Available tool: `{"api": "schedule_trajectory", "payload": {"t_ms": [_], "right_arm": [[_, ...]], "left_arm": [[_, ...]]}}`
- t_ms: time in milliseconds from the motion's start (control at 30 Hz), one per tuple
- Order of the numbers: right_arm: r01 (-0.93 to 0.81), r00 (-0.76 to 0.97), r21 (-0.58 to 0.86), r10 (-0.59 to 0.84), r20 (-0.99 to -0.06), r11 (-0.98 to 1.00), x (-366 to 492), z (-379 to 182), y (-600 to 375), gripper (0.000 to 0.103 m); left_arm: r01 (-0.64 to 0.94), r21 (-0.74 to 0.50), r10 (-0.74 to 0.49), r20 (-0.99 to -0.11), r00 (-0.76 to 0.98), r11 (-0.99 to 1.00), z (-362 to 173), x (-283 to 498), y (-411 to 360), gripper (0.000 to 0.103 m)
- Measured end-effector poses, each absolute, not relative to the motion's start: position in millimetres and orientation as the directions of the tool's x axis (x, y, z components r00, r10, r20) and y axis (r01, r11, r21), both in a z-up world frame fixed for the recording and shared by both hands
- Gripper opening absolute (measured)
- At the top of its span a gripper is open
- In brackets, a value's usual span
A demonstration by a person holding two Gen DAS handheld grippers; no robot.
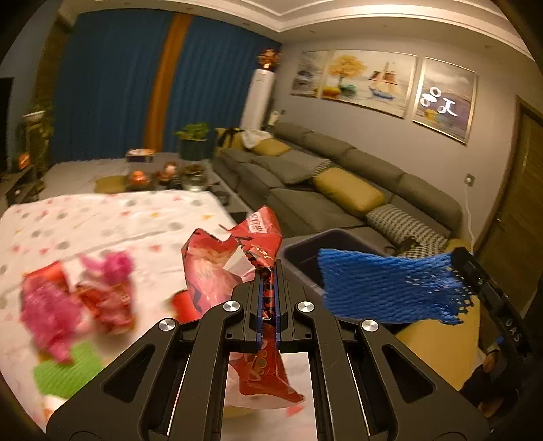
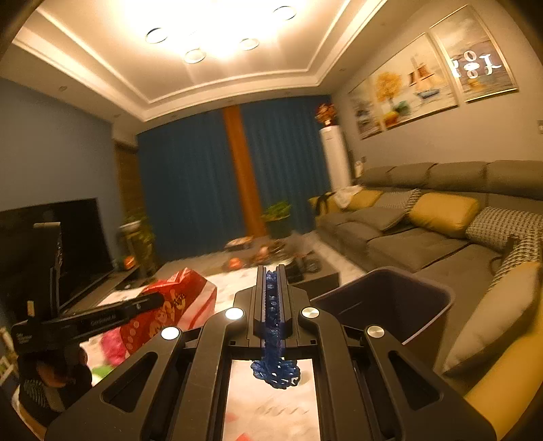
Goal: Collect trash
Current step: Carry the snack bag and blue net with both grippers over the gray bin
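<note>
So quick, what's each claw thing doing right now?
Left gripper: closed on a red wrapper.
Right gripper: closed on blue foam netting.

A grey sofa (image 1: pixel 305 176) with yellow cushions (image 1: pixel 349 191) is set below framed paintings (image 1: pixel 370 83), beside blue curtains (image 1: pixel 112 84).

You're facing blue curtains (image 2: pixel 190 176) split by an orange strip (image 2: pixel 242 176). A grey sofa (image 1: pixel 325 190) with yellow cushions (image 1: pixel 349 193) runs along the wall under framed paintings (image 1: pixel 370 83). A dark television (image 2: pixel 51 251) stands opposite. Recessed ceiling lights (image 2: pixel 217 30) glare warmly overhead.
</note>
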State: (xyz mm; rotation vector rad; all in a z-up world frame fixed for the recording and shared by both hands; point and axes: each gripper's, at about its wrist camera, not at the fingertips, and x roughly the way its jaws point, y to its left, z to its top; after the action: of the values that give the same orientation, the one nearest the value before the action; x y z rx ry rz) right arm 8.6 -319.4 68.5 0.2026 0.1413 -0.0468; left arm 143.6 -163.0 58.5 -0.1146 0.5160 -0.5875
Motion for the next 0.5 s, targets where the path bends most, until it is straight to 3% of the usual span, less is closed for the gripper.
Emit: {"api": "schedule_trajectory", "payload": {"t_ms": [200, 500], "right_arm": [[0.192, 0.976, 0.201, -0.165, -0.145, 0.961, 21, 72, -360, 0.006], [0.279, 0.954, 0.260, -0.235, -0.188, 0.924, 48, 53, -407, 0.006]], "left_arm": [[0.570, -0.248, -0.617, -0.416, 0.668, 0.783, 67, 159, -224, 0.003], [0.633, -0.244, -0.670, -0.408, 0.620, 0.735, 57, 184, -310, 0.003]]}}
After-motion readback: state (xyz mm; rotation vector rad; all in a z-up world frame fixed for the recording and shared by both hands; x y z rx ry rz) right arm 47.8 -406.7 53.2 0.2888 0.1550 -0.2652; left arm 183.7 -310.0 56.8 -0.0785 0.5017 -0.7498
